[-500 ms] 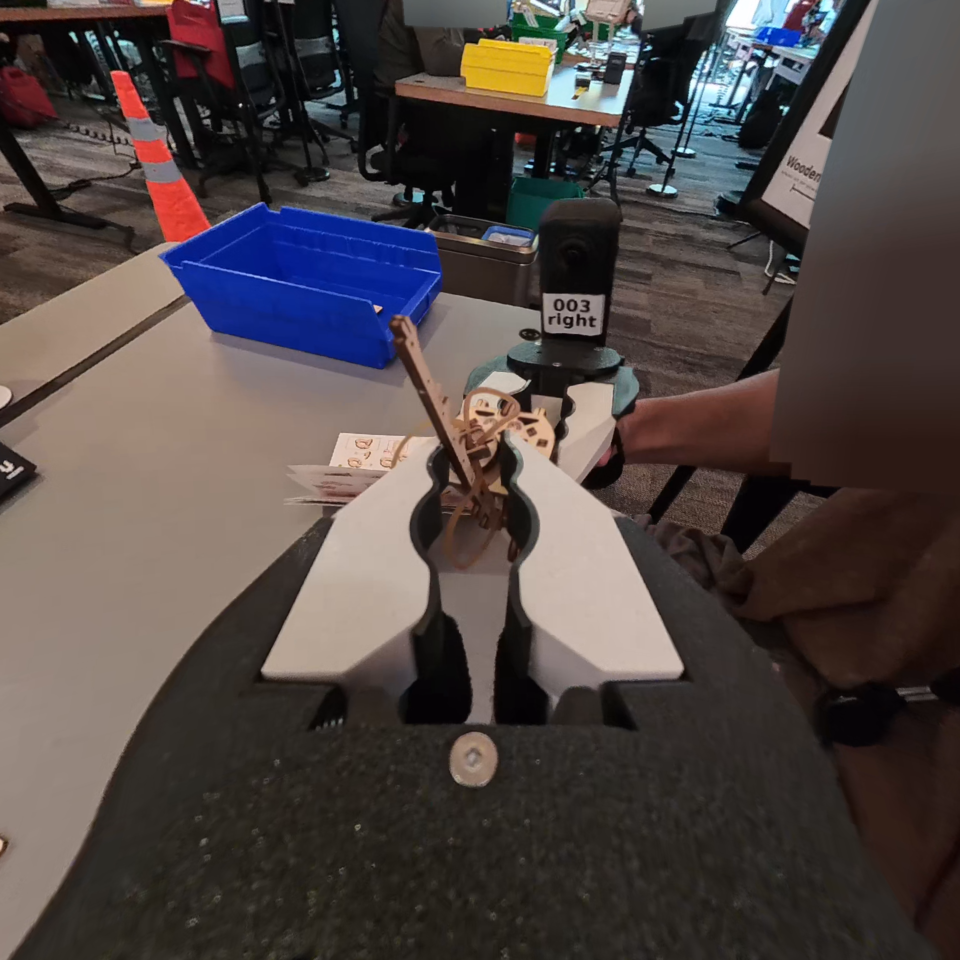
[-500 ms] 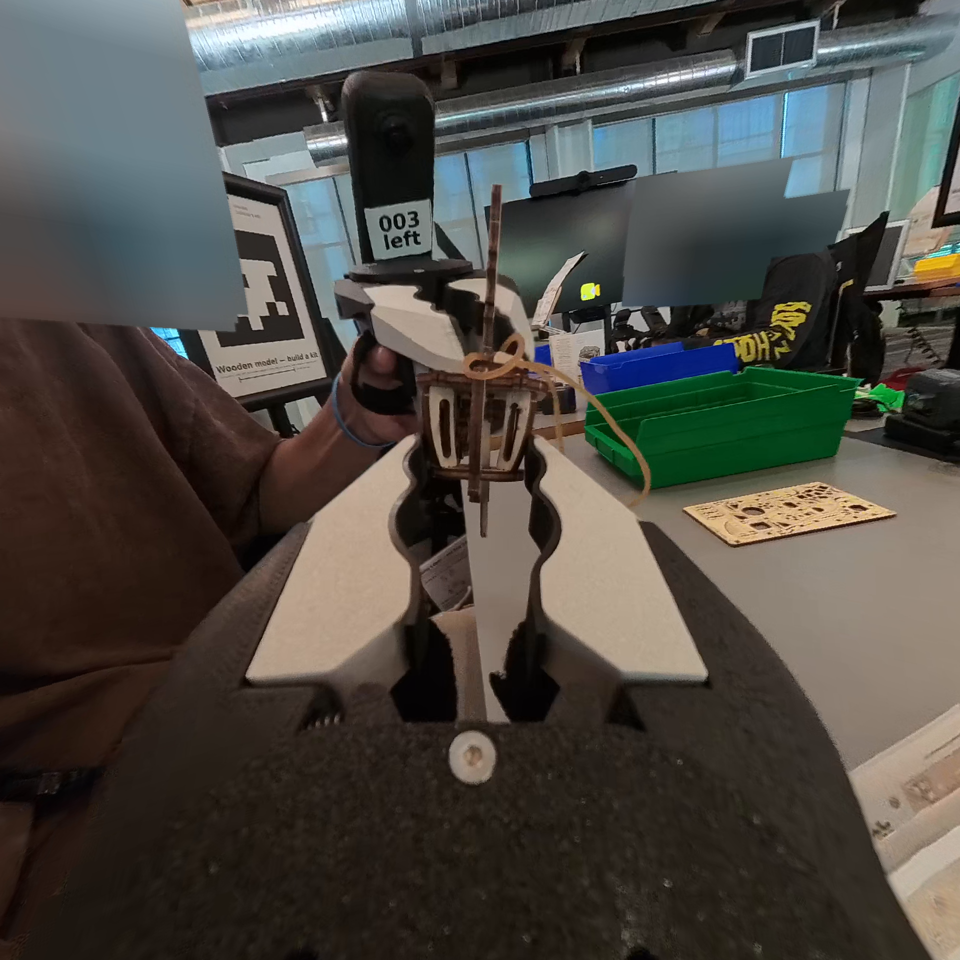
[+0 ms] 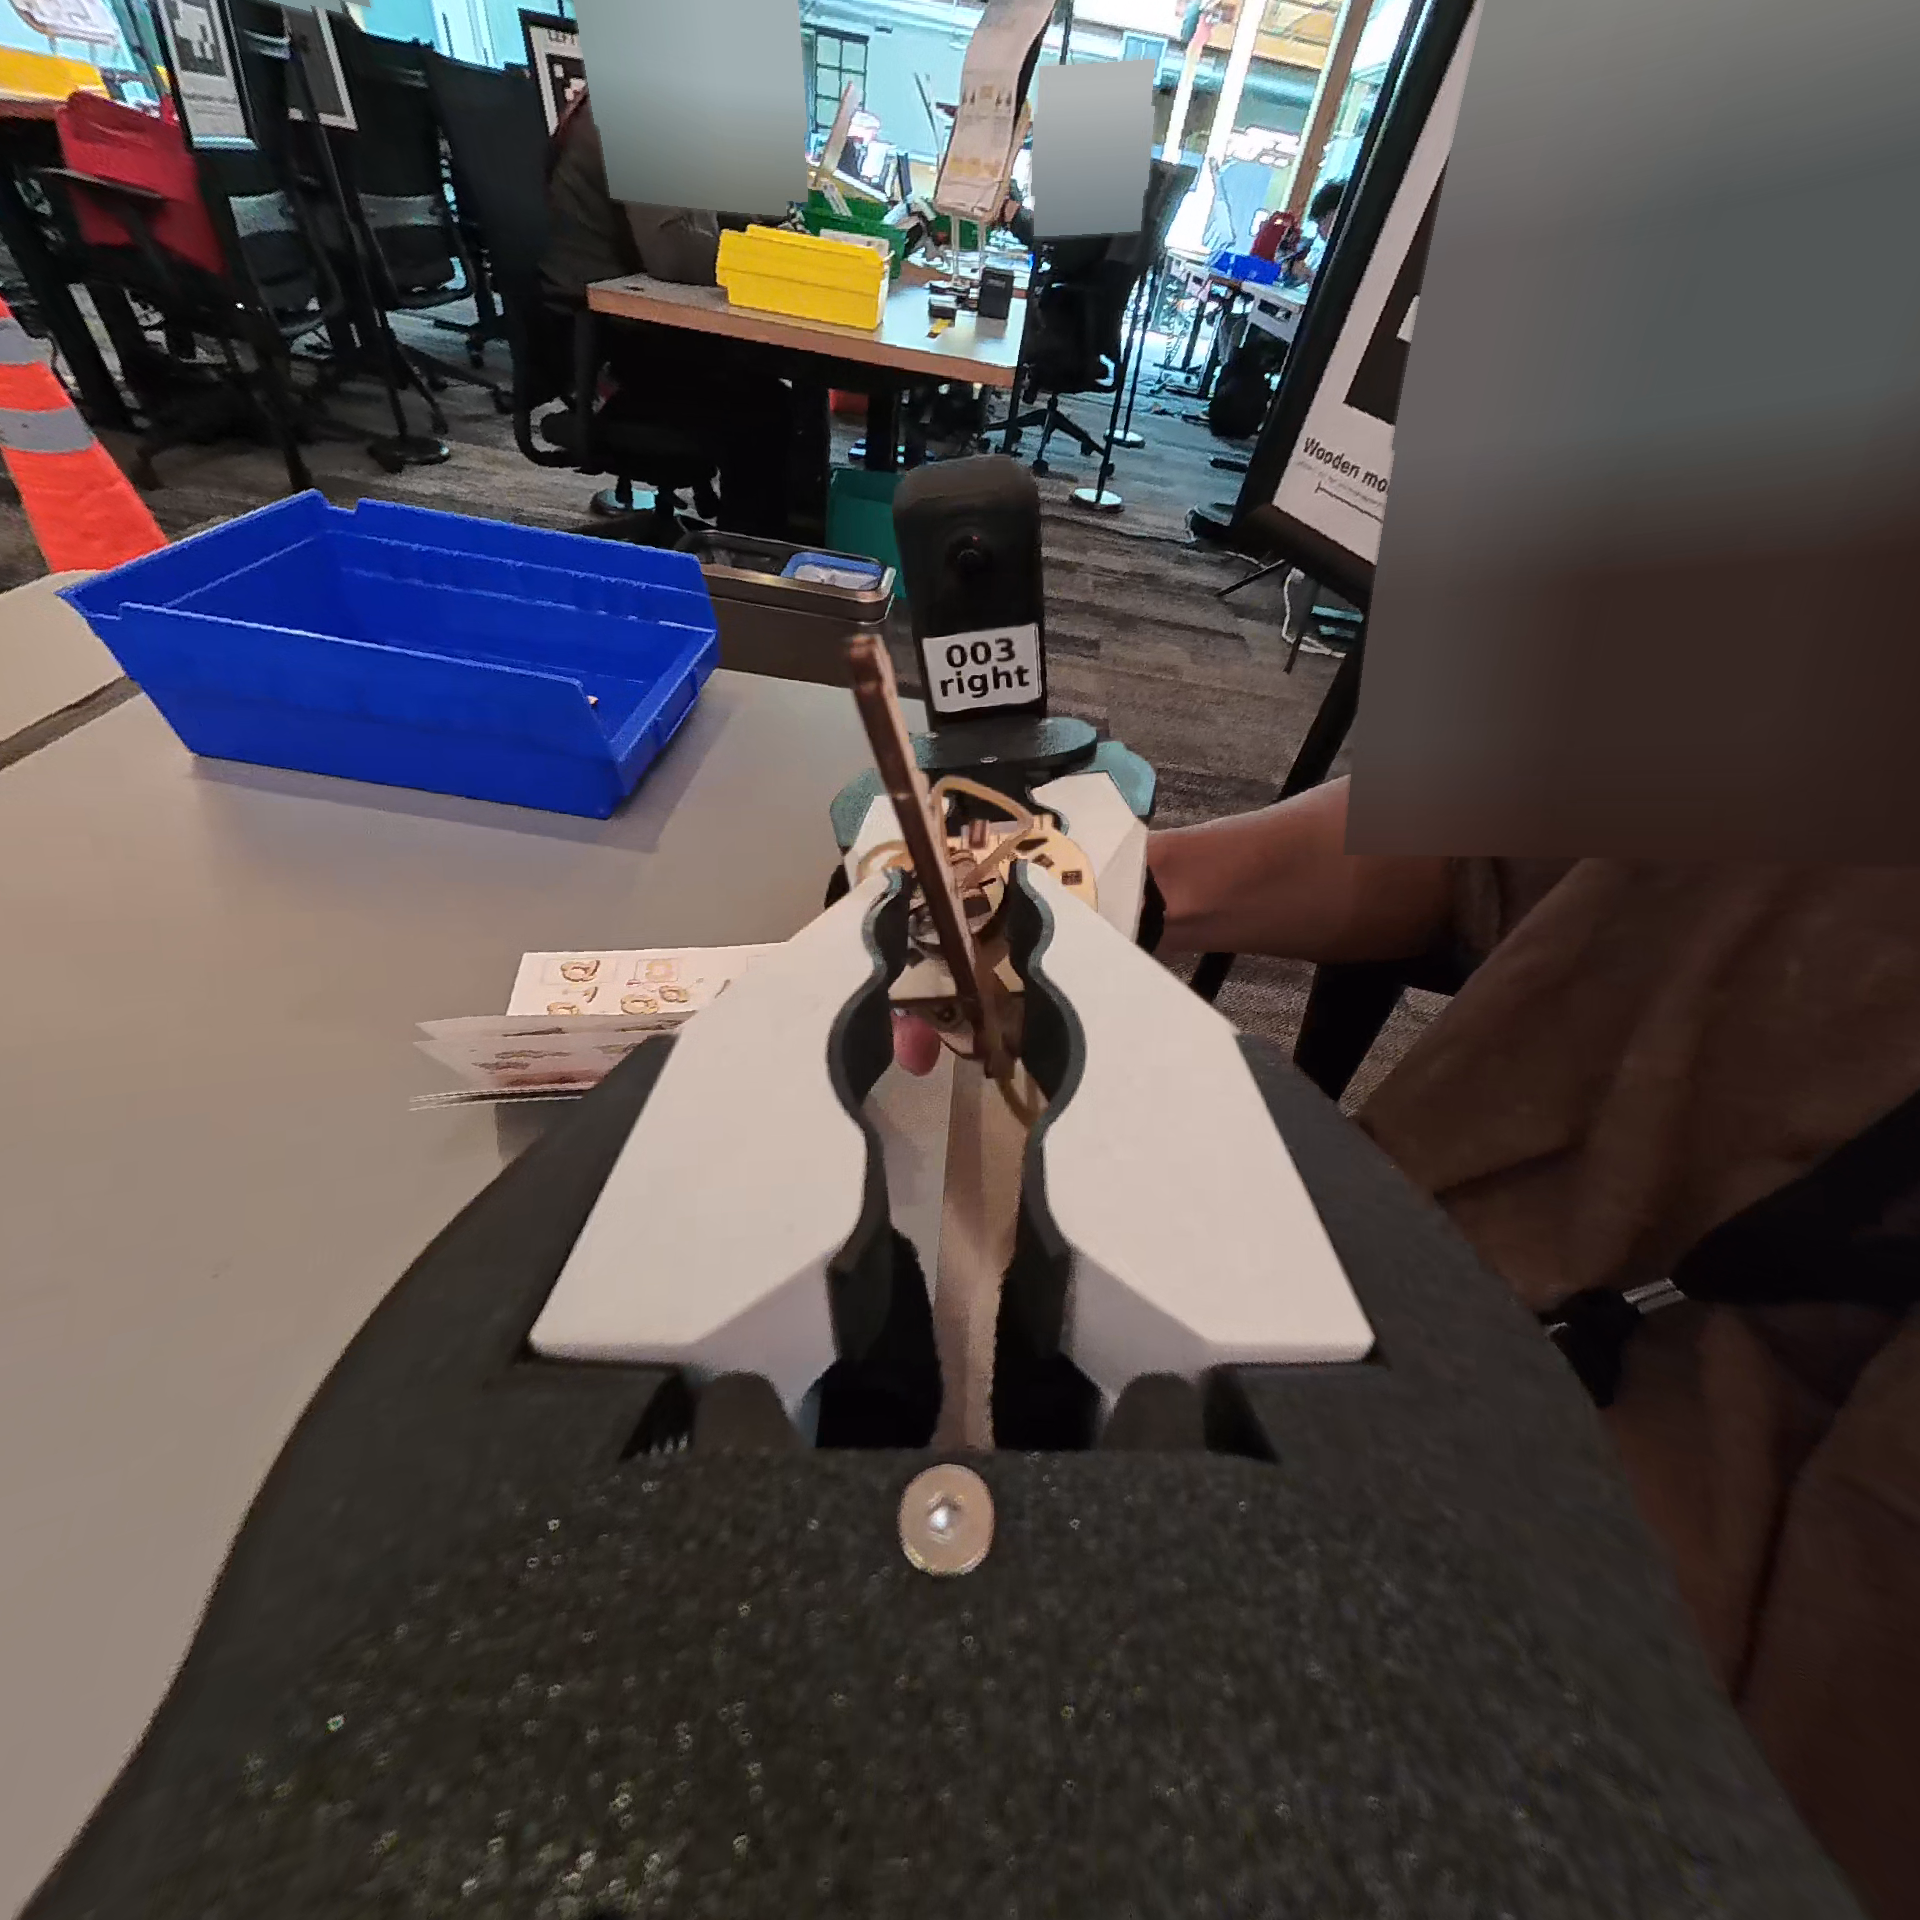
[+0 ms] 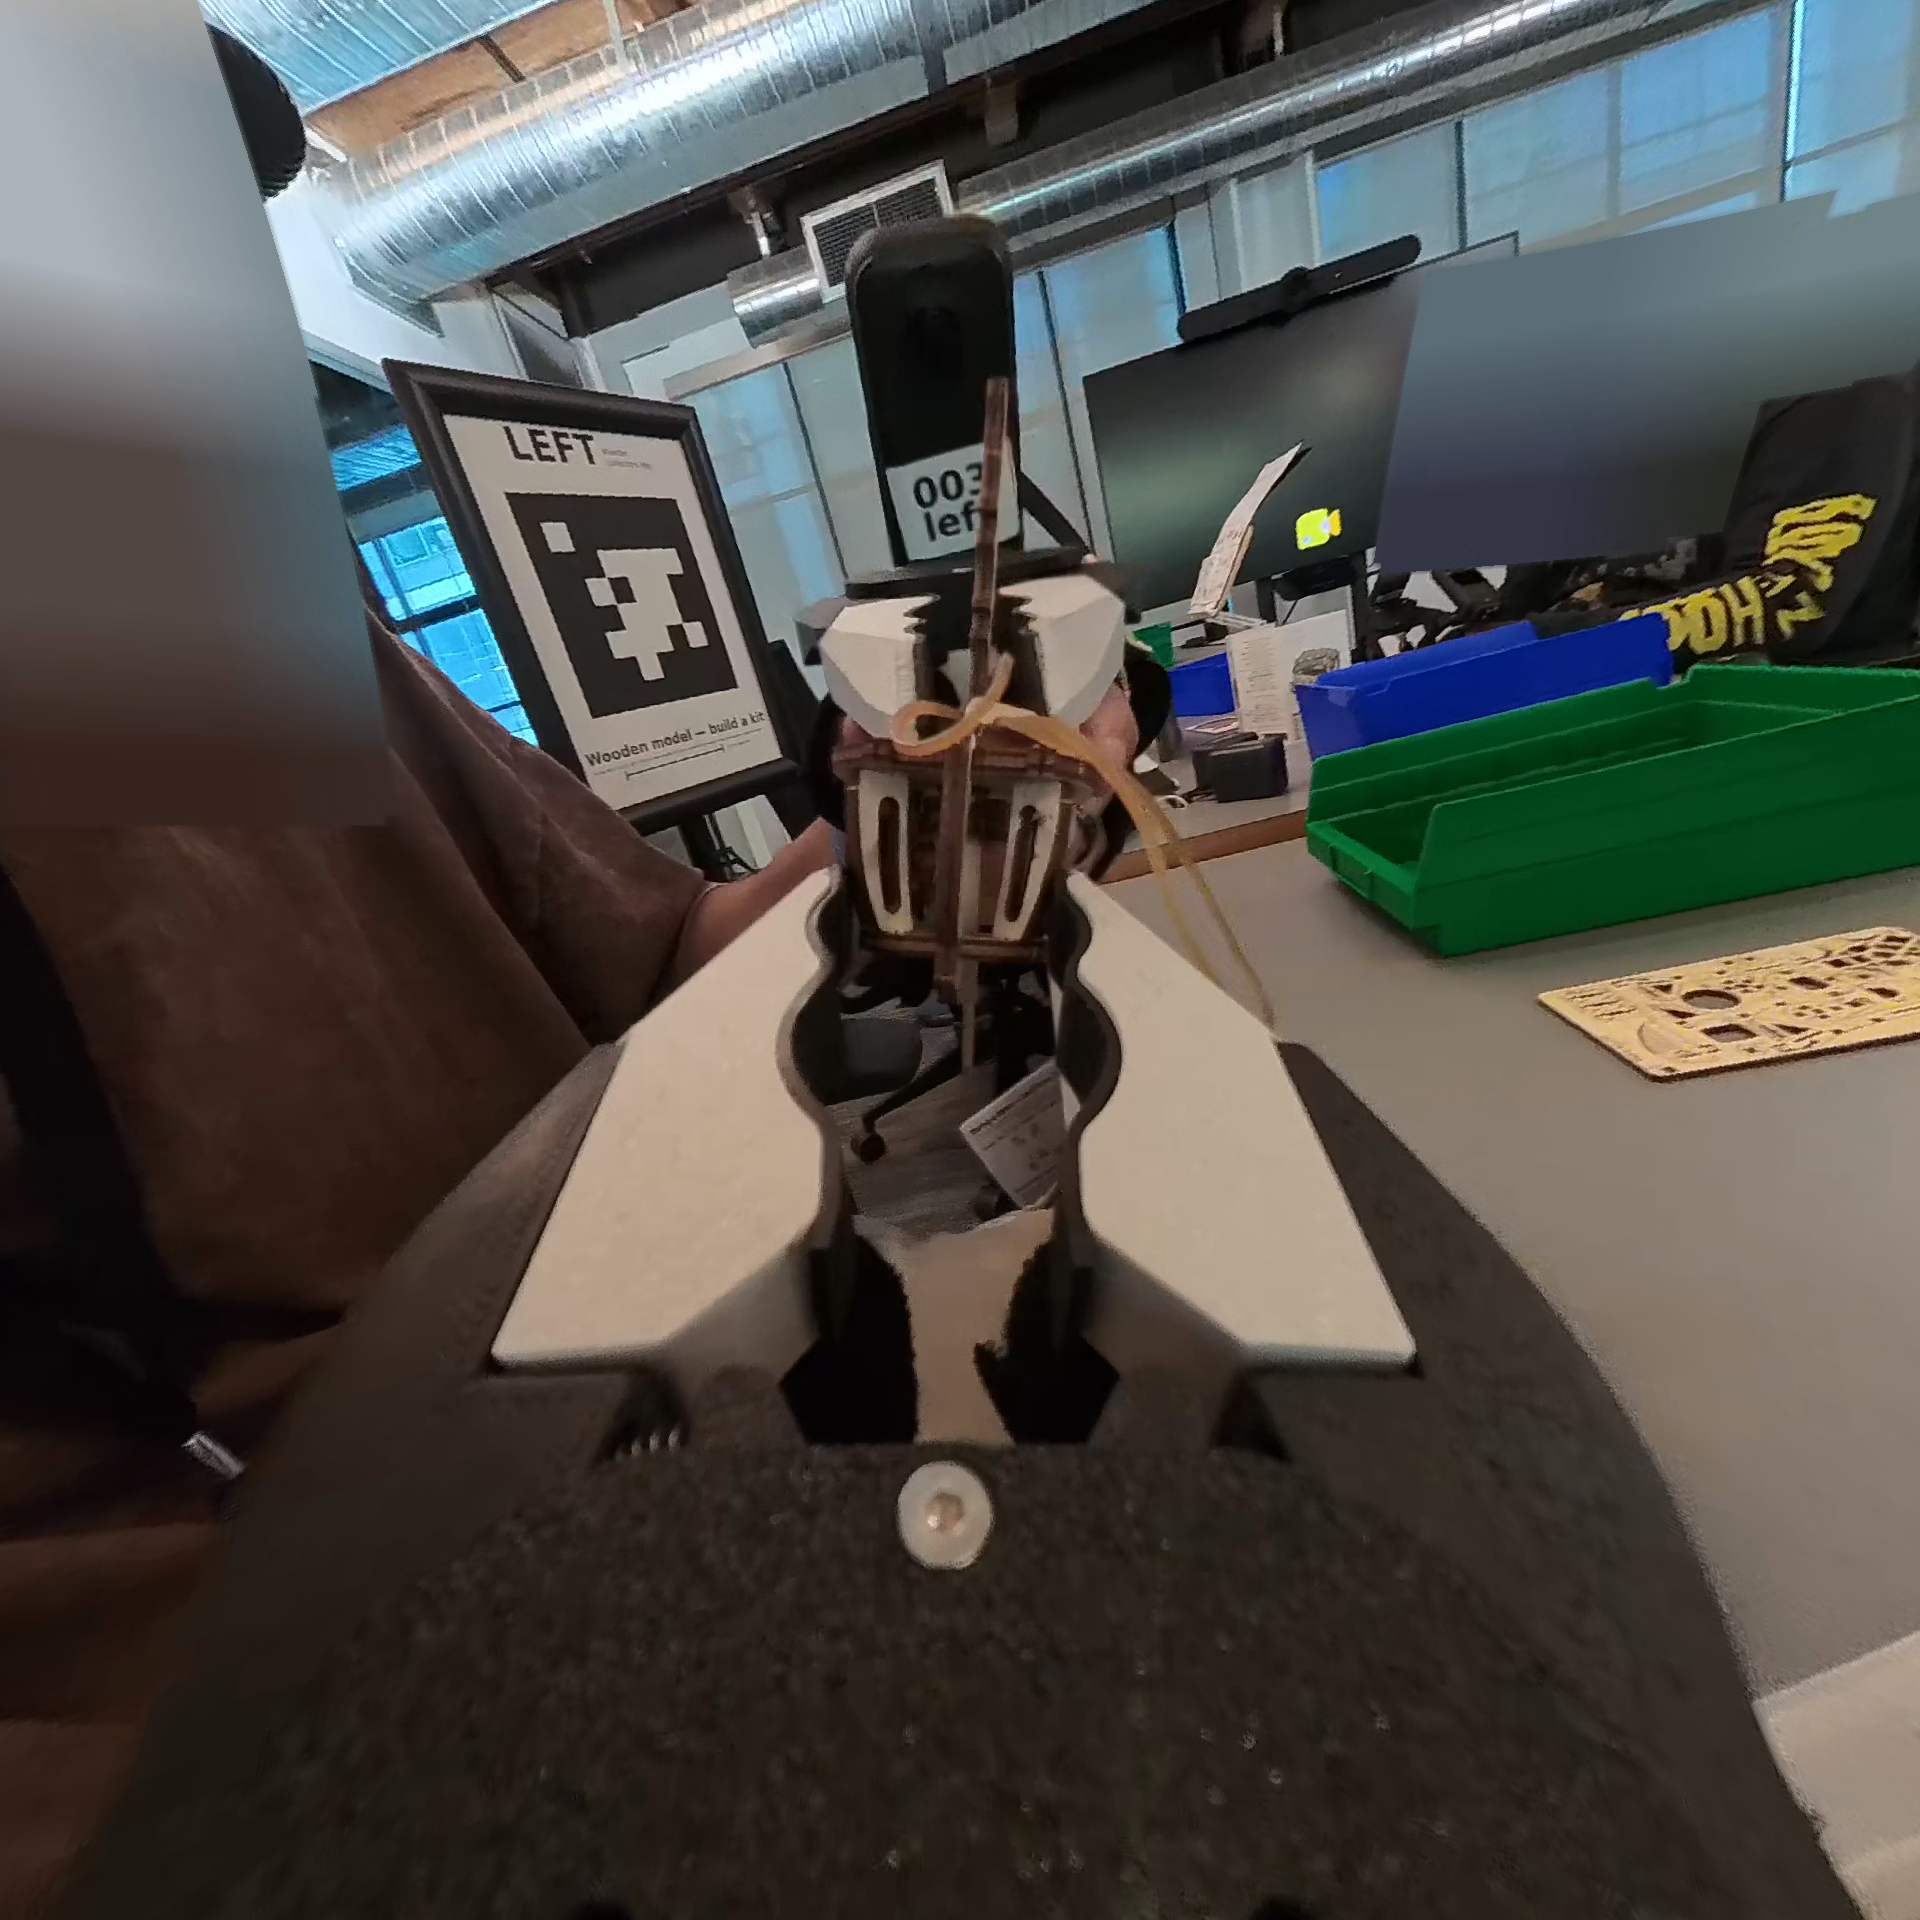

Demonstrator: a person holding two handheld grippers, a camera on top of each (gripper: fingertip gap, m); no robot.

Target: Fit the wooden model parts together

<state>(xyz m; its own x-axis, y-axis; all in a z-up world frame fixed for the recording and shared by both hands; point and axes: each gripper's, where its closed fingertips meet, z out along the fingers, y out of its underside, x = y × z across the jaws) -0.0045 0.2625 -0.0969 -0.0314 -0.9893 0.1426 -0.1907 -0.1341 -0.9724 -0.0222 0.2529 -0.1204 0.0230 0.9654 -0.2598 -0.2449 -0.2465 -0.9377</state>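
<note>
R gripper (image 4: 951, 914) jaws closed on wooden model (image 4: 951, 852), held mid-air. L gripper (image 3: 951, 935) opposite, fingers pinching long strip (image 3: 920, 821) through it. Keep strip square to slot; watch loose rubber band (image 4: 1164, 831). Parts sheet (image 4: 1745, 1003) beyond on table.

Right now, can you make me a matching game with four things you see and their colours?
Things:
1. bin near the paper booklet
2. bin beside the wooden parts sheet
3. traffic cone
4. rubber band on the wooden model

Colours:
A. orange
B. yellowish tan
C. blue
D. green

Pairs: 1-C, 2-D, 3-A, 4-B
</note>
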